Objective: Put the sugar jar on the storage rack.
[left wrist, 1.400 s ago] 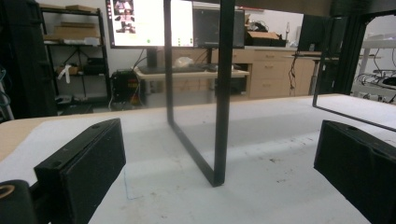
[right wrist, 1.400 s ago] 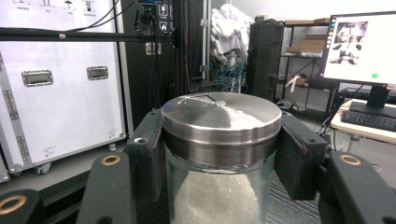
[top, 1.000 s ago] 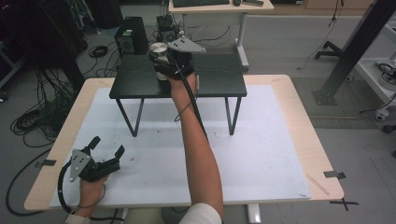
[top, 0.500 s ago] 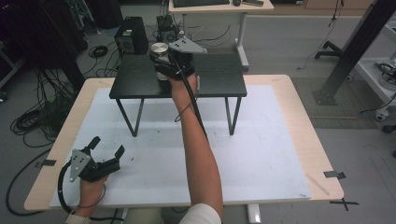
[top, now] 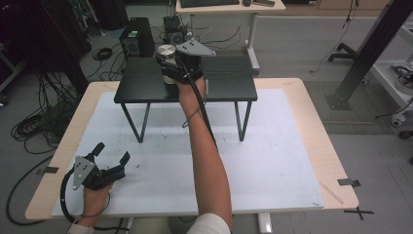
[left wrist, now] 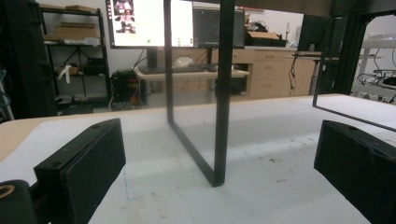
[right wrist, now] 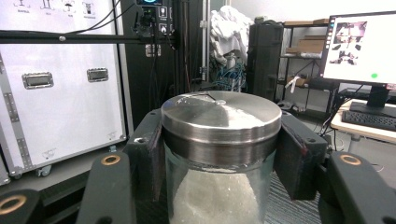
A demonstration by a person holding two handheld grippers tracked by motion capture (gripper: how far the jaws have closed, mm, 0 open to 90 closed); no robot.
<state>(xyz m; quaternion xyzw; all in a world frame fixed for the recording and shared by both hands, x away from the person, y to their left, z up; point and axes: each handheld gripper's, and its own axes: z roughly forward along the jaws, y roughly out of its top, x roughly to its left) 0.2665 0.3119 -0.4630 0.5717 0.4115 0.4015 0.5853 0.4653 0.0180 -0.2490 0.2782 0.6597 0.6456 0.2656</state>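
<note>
**Jar clamped at the lid, up on the black stand**

Left of the stand: left gripper [top: 111,155] sits low on the white mat [top: 272,161], near the stand's front-left leg [left wrist: 223,93]; jaws spread wide, nothing between them; hand [top: 95,197] behind it near the table edge.

On the stand [top: 229,87], at its rear edge left of centre: jar [right wrist: 219,154] with a metal lid [right wrist: 221,116]; right gripper [top: 169,66] closed on it, one pad either side of the lid rim.

Handling, my read: glass body plus solid metal lid, so probably hefty and breakable; smooth metal under the pads could slip; a hold on the lid alone relies on the lid staying seated; lower down on the glass looks safer for a lift.

Hard to make out: white grainy stuff inside, can't identify; jar base cut off in the right gripper view; from above the gripper covers most of the jar, so whether the jar rests on the stand or hangs just clear of it is unclear; lid thread or seal not visible.
</note>
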